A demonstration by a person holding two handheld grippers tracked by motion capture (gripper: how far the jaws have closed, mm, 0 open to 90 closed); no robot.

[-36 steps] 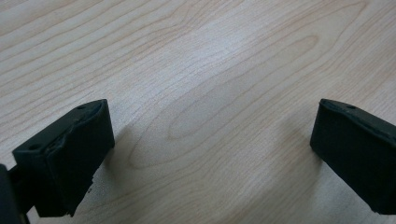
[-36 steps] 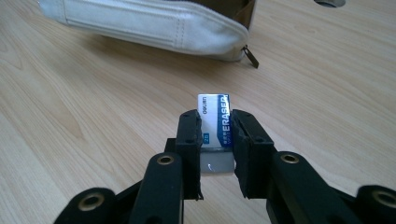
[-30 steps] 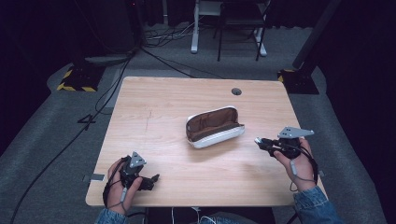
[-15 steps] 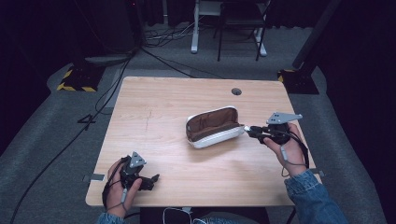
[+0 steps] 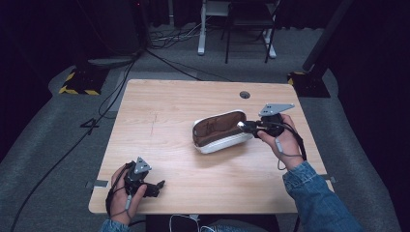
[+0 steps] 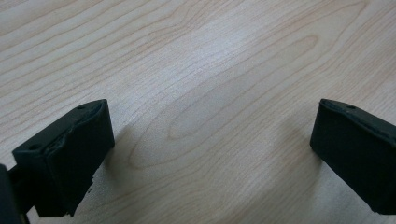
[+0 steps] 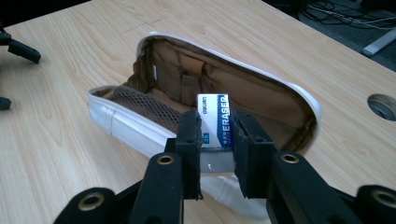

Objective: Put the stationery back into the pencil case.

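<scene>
A white pencil case (image 5: 220,133) with a brown lining lies open in the middle of the wooden table (image 5: 179,106). My right gripper (image 5: 243,126) is at the case's right end, shut on a white and blue eraser (image 7: 214,119) held over the case's open mouth (image 7: 210,93). My left gripper (image 5: 157,186) rests near the table's front left edge, open, its jaws wide apart over bare wood (image 6: 210,112).
A round cable hole (image 5: 244,94) sits in the table behind the case. Beyond the table are cables on the floor, a yellow-and-black striped base (image 5: 77,82) and desk legs (image 5: 200,29).
My right gripper has moved left with the eraser, from right of the case to over its right end. The left gripper has stayed put.
</scene>
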